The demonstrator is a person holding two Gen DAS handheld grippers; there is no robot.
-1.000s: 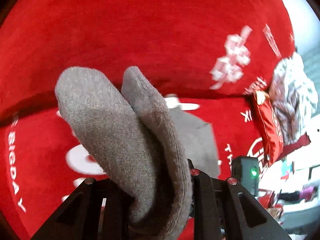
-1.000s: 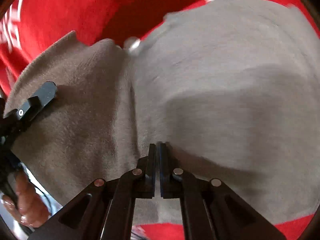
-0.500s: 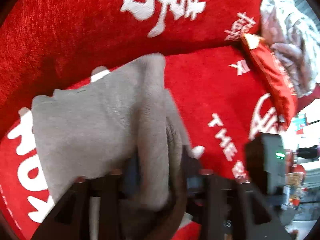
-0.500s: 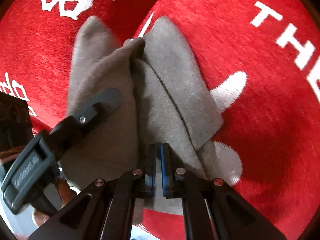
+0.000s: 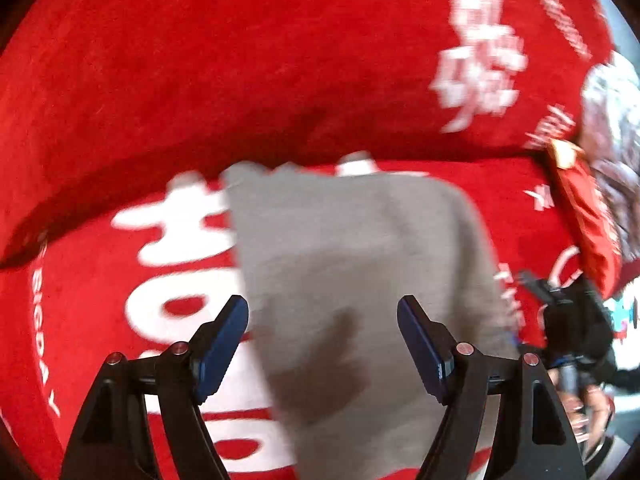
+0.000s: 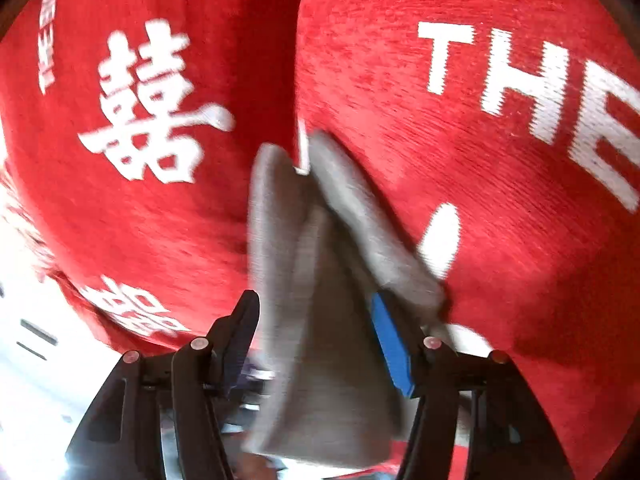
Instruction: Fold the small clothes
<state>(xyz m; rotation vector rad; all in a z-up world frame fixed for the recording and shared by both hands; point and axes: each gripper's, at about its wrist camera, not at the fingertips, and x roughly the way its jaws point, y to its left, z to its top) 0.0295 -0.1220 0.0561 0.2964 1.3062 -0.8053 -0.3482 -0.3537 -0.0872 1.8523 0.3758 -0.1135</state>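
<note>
Grey cloth (image 5: 352, 264) flat left, folds right

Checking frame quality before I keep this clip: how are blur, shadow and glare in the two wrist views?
Left wrist view: the grey cloth and white lettering are smeared by motion blur, a dark shadow falls on the cloth, and the fisheye bends the red cover. Right wrist view: the cloth's edges are blurred, the lettering is sharper, and the lower left corner is blown out white.

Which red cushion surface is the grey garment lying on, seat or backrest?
The seat cushion: the grey garment lies flat on it, below the crease; the backrest rises bare behind.
</note>
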